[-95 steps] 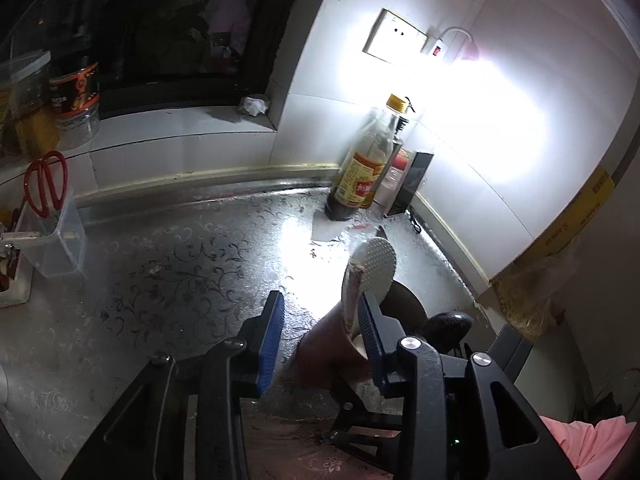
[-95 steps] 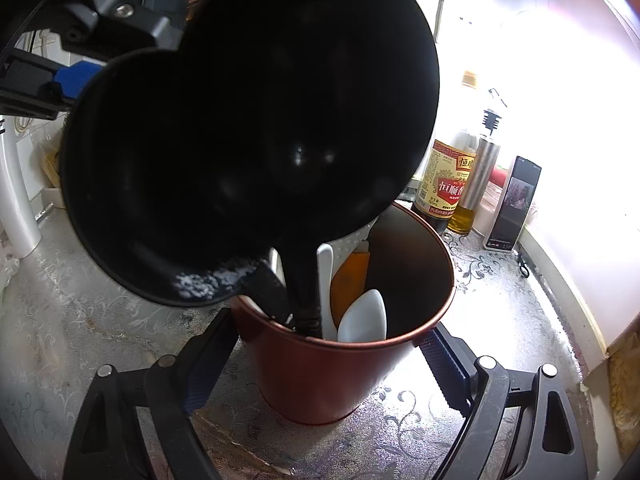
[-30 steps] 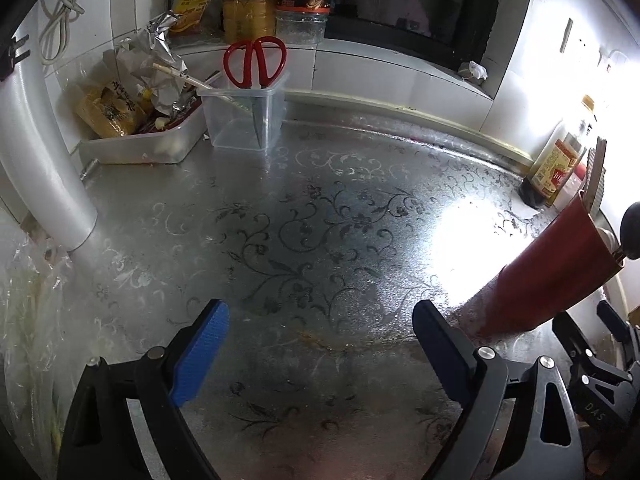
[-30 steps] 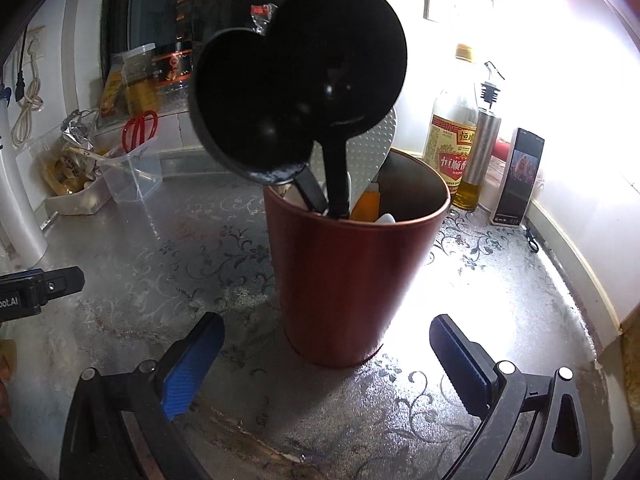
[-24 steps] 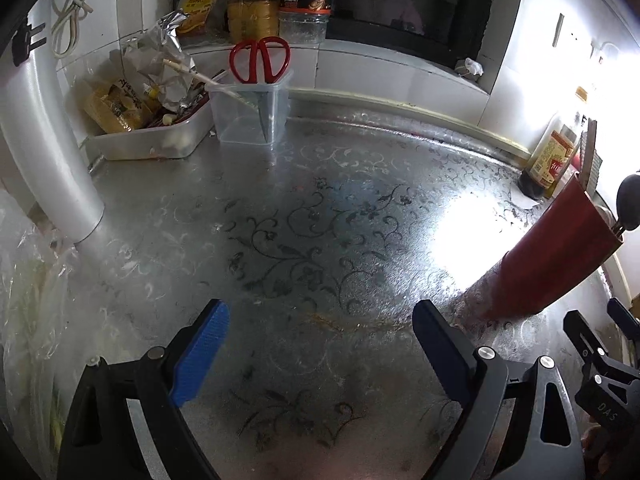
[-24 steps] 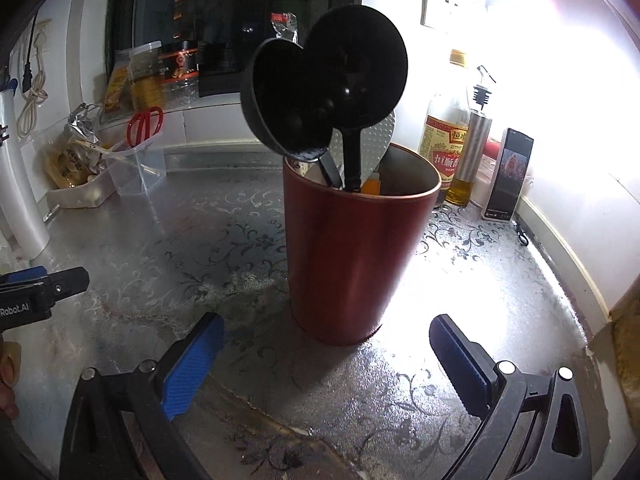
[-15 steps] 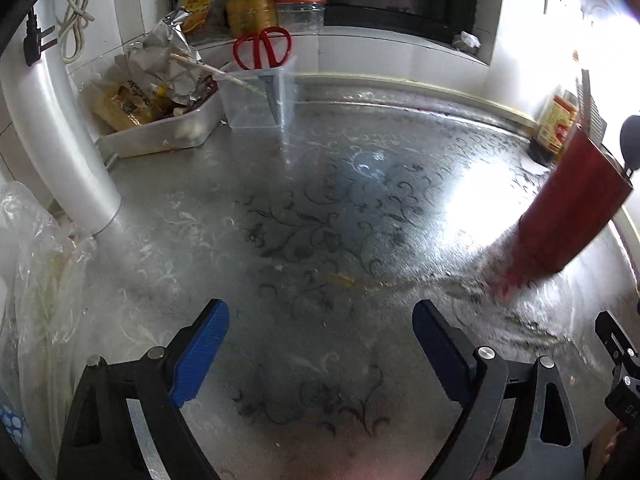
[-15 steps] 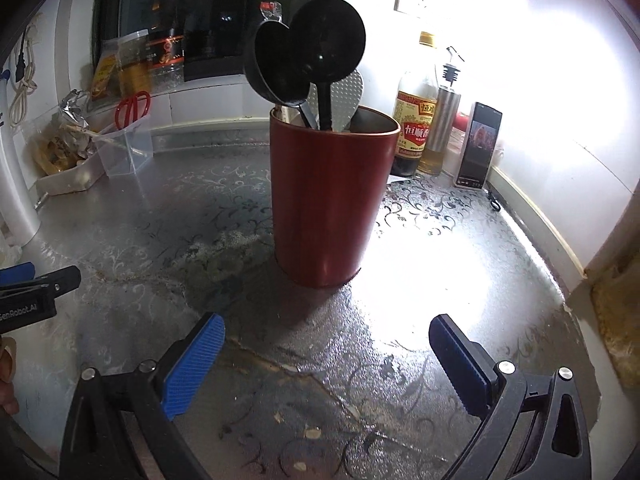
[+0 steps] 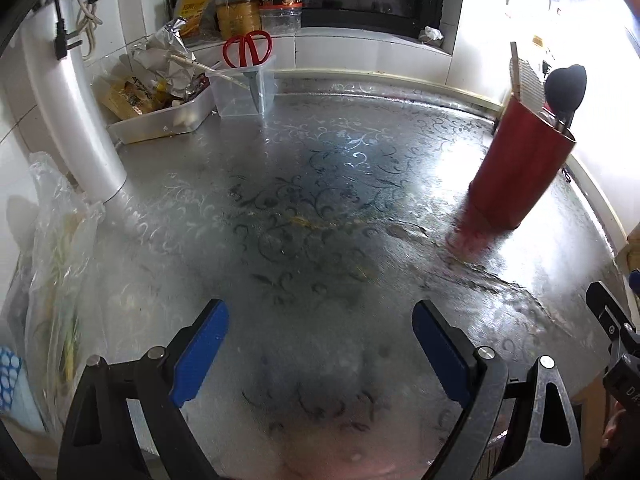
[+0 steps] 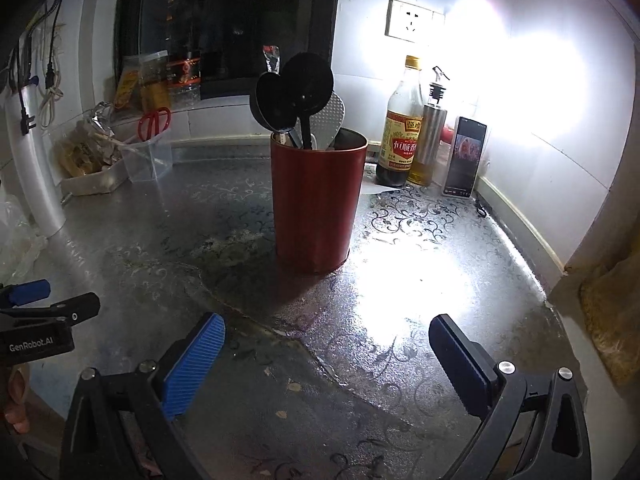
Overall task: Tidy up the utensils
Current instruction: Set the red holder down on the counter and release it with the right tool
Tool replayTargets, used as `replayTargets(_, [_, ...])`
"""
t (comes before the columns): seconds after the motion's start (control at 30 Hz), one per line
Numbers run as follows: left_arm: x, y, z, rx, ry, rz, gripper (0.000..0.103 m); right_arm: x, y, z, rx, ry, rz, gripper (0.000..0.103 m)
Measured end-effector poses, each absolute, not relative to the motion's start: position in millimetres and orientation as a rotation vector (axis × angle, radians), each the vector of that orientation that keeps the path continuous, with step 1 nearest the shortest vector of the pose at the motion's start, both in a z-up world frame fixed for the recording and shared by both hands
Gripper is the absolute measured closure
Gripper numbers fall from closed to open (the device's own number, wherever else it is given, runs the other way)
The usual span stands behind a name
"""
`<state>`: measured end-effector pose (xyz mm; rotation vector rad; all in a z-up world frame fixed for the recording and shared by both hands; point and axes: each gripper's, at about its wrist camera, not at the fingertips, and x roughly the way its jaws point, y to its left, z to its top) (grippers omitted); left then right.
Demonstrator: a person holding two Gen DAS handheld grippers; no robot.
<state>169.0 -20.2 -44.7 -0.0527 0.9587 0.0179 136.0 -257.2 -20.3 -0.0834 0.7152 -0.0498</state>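
While both hand-held grippers hover over the table [image 10: 400,280] with fingers spread wide and empty, the red holder [image 10: 318,200] stands upright mid-table, well ahead of the right hand-held gripper [image 10: 326,364] and far right of the left hand-held gripper [image 9: 320,352]. Two black ladles [image 10: 296,92] and a pale spatula [image 10: 330,120] stick up from it. Bottles [image 10: 402,136] stand behind, near the wall.

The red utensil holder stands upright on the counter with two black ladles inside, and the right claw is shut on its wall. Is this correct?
Not quite. The red utensil holder stands upright with the black ladles inside, but the right claw is open and clear of it, as the right wrist view shows.
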Motion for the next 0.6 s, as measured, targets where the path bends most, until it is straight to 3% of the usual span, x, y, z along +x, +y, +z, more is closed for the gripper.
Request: replayTargets(0.6, [68, -67, -15, -0.084, 0.926, 0.140, 0.010, 62, -321, -10, 0.000, 0.681, -0.002, 0.000])
